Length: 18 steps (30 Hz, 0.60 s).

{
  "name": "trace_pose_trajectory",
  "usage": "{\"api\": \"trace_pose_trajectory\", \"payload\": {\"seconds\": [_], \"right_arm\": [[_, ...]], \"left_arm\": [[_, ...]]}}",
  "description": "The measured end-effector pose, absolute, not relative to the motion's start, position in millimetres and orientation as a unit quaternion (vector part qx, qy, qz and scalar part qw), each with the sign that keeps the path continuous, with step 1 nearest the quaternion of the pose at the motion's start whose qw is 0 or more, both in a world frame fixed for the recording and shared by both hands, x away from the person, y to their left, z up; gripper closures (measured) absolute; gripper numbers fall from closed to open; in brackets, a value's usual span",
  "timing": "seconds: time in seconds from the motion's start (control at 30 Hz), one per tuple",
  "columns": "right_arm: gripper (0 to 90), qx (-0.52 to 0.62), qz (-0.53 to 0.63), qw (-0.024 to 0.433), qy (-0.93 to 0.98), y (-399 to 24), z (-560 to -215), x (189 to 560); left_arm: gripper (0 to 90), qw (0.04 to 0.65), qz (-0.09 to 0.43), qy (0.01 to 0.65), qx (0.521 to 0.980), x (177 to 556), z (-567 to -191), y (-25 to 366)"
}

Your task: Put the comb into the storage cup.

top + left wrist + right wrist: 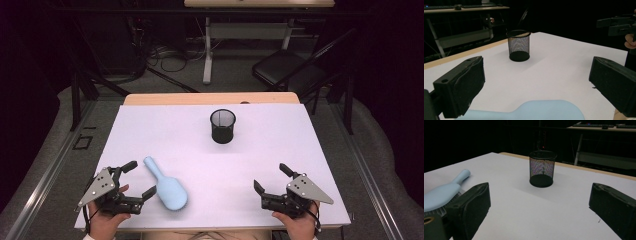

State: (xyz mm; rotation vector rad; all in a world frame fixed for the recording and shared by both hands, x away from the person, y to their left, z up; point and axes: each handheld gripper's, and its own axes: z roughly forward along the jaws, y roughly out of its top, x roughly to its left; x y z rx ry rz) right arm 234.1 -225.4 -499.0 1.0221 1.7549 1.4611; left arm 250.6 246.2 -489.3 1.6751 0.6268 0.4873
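Note:
A pale blue brush [167, 186] lies bristles-down on the white table [215, 165] at the near left, its handle pointing away. It also shows low in the left gripper view [534, 111] and at the left edge of the right gripper view [442, 192]. My left gripper [140, 180] is open, its jaws on either side of the brush's handle end without touching it. My right gripper [272, 178] is open at the near right with nothing between its jaws. A black mesh cup [222, 126] stands upright at the table's far middle.
The mesh cup [518, 45] [542, 168] is empty as far as the mesh lets me see. Beyond the table's wooden far edge [210, 98] are a desk frame [207, 55], cables and a dark chair [285, 70] on the floor.

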Motion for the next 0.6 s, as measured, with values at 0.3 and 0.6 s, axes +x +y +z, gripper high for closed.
{"api": "trace_pose_trajectory", "payload": {"seconds": [0.3, 0.6], "right_arm": [[5.4, 0.399, 0.547, 0.318, 0.664, -229, -502, 236], [7.2, 0.424, 0.546, 0.305, 0.655, -236, -506, 241]], "left_arm": [[0.3, 0.594, 0.203, 0.289, 0.723, 261, -491, 244], [0.4, 0.581, 0.203, 0.301, 0.728, 262, -493, 243]]}}
